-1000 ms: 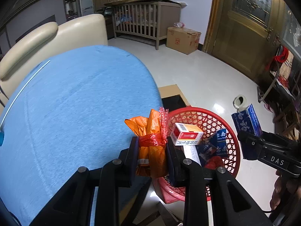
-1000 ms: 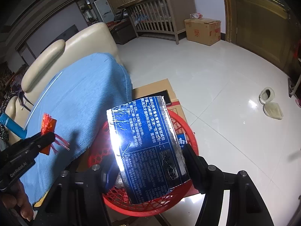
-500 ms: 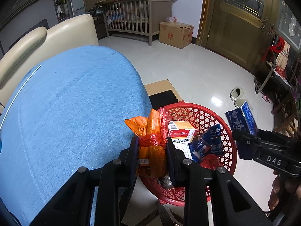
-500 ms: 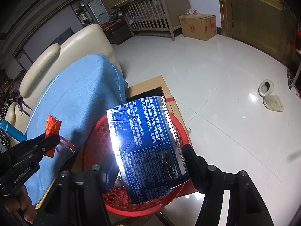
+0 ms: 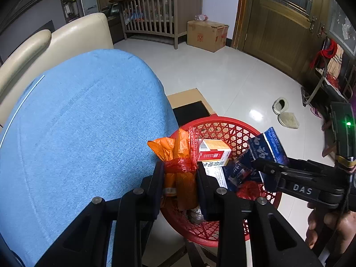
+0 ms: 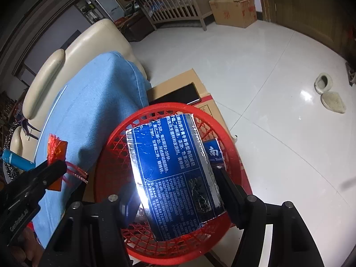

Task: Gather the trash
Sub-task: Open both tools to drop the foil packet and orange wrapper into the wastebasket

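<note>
My left gripper (image 5: 179, 178) is shut on an orange wrapper (image 5: 179, 155) tied with red plastic, held at the near rim of the red mesh basket (image 5: 224, 129). My right gripper (image 6: 175, 189) is shut on a flattened blue and silver box (image 6: 171, 166), which hangs low over the red basket (image 6: 111, 146). In the left wrist view that blue box (image 5: 269, 149) and the right gripper (image 5: 270, 169) sit over the basket's right side. Inside the basket lie a red and white carton (image 5: 213, 152) and other blue packaging (image 5: 239, 169). The orange wrapper (image 6: 56, 153) shows at the left of the right wrist view.
A blue cloth-covered cushion (image 5: 77, 122) fills the left, backed by a cream sofa (image 5: 66, 37). The basket rests on a flat cardboard box (image 6: 178, 86) with a dark slab (image 6: 178, 96) on it. White tiled floor, slippers (image 5: 286, 115), a crib (image 5: 160, 15) and a carton (image 5: 207, 34) lie beyond.
The right gripper has sunk with the blue box, from above the basket down into its opening. The left gripper, still holding the orange wrapper, has drifted slightly toward the basket.
</note>
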Demonstrator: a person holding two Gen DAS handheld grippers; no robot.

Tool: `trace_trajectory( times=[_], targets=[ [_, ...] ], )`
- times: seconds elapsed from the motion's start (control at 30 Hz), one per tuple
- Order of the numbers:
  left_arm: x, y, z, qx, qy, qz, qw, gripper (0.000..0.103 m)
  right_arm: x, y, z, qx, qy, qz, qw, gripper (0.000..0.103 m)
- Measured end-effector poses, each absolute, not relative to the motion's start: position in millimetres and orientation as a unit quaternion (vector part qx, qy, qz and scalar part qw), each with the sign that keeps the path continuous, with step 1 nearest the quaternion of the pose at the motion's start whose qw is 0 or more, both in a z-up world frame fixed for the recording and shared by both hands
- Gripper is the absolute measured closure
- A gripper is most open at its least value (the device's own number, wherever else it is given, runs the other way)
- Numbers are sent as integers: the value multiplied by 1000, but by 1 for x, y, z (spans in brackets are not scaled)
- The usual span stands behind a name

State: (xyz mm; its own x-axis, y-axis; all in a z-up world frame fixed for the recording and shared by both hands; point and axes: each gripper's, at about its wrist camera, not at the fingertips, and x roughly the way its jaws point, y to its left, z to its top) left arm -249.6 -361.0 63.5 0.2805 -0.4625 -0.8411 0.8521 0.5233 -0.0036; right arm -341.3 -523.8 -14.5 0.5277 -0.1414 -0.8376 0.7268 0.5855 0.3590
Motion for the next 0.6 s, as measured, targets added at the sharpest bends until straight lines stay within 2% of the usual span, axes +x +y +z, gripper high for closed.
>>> trace_trajectory(
  times=[0.13, 0.17, 0.23, 0.6],
  targets=[
    [-250, -363, 61, 233, 422, -430, 763, 74, -336, -527, -22, 371, 414, -266, 787, 32],
    [-250, -364, 60, 234, 423, -431, 763, 74, -337, -528, -22, 373, 412, -266, 787, 29],
    [-251, -366, 59, 235, 424, -433, 760, 74, -340, -529, -19, 375, 405, -269, 789, 17],
    [-257, -379, 50, 246, 428, -442, 749, 74, -372, -553, 6, 404, 339, -304, 793, 16]
  ],
)
